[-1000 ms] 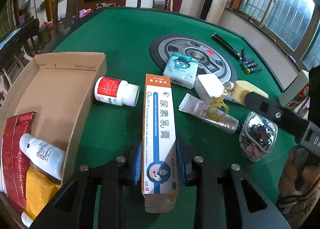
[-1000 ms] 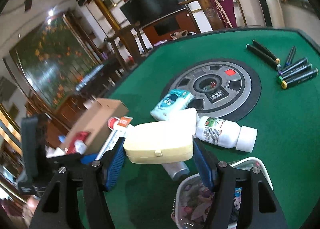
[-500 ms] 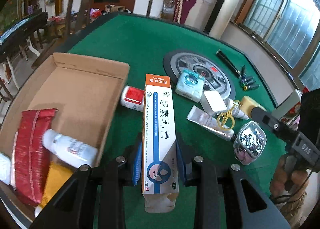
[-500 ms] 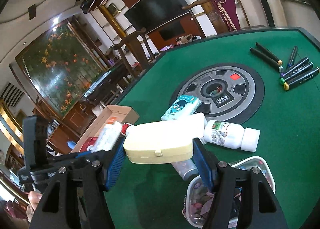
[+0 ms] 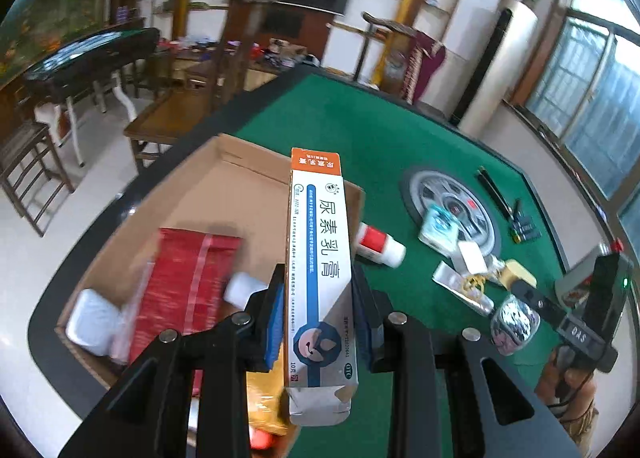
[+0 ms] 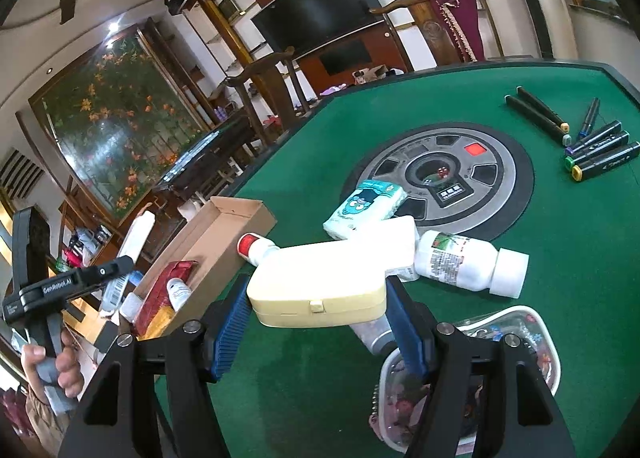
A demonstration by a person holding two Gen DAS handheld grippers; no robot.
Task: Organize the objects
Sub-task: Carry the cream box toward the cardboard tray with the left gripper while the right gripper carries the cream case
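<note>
My left gripper (image 5: 318, 322) is shut on a long white, blue and orange ointment box (image 5: 320, 258). It holds the box in the air over the right edge of an open cardboard box (image 5: 188, 197). Inside that cardboard box lie a red packet (image 5: 188, 282), a white bottle (image 5: 240, 290) and a yellow packet. My right gripper (image 6: 318, 318) is shut on a cream plastic case (image 6: 320, 286), which hangs above the green felt table (image 6: 560, 242). In the right wrist view the cardboard box (image 6: 216, 234) sits at the table's left edge.
On the felt lie a red-capped white bottle (image 6: 256, 248), a tissue pack (image 6: 368, 205), a labelled white bottle (image 6: 468, 262), a silver tube (image 5: 460, 290) and a clear pouch (image 6: 480, 370). Several markers (image 6: 592, 149) lie far right. A round grey panel (image 6: 500, 185) fills the table's centre.
My left gripper has risen and swung left with the ointment box, from above the felt to above the cardboard box's edge. The right gripper with the cream case has kept still.
</note>
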